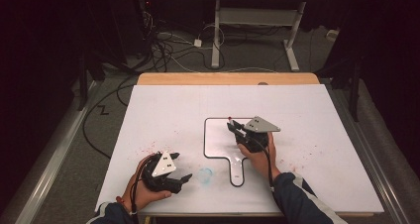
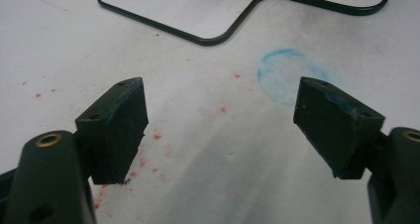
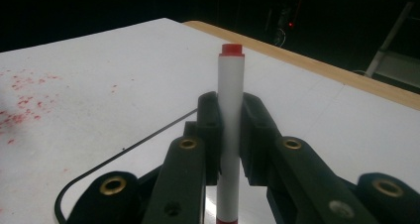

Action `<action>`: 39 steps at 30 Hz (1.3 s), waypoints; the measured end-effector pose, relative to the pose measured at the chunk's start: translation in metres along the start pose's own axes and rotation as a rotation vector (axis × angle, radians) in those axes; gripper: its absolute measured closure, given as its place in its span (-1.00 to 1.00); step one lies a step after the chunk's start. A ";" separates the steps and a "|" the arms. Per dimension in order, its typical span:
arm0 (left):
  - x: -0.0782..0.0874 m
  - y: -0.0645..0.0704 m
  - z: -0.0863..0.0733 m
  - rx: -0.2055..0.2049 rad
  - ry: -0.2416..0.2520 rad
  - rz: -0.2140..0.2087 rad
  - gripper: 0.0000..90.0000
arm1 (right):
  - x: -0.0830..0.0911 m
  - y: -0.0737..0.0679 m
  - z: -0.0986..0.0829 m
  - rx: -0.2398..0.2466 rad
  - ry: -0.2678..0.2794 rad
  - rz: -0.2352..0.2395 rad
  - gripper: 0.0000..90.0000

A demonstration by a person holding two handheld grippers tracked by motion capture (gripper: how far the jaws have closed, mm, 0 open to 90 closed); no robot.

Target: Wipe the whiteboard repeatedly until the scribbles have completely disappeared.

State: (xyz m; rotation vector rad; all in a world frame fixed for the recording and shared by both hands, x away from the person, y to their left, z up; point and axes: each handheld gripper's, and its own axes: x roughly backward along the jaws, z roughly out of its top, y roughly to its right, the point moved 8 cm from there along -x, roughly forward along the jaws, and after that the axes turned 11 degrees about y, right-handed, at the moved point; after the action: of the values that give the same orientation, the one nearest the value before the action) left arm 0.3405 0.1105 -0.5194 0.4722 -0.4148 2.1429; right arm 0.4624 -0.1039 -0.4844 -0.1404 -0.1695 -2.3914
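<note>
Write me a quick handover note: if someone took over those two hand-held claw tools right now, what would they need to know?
Right gripper: jaws shut on a white marker with a red end, held upright over the whiteboard.
Left gripper: jaws open, holding nothing, low over the table near a blue ring smudge.
Whiteboard: small, black-edged, with a handle, flat at the table's middle.
Done: marker picked up.
Left: the visible part of the board looks unmarked, so any writing probably remains. Red specks dot the table.
</note>
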 end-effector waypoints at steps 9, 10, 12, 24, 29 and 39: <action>0.000 0.001 0.001 -0.002 -0.001 0.000 -0.55 | -0.005 -0.005 0.001 0.003 -0.004 0.008 0.83; 0.000 0.001 0.001 -0.002 -0.001 0.000 -0.55 | -0.007 -0.010 0.001 0.003 -0.002 0.022 0.82; 0.000 0.001 0.001 -0.002 -0.001 -0.001 -0.55 | -0.013 -0.021 0.003 0.002 -0.003 0.045 0.82; 0.003 -0.001 0.000 0.005 0.006 0.001 -0.55 | -0.027 -0.033 0.005 0.027 -0.026 0.058 0.83; 0.002 0.000 0.000 0.001 0.003 0.001 -0.55 | -0.028 -0.032 0.005 0.018 -0.028 0.057 0.83; 0.001 0.000 -0.001 0.002 0.000 -0.004 -0.55 | -0.019 -0.037 0.004 0.024 -0.031 0.086 0.83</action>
State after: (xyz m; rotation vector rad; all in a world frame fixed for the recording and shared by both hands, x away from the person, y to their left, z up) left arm 0.3393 0.1117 -0.5195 0.4738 -0.4113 2.1399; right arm 0.4508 -0.0635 -0.4864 -0.1705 -0.2034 -2.3021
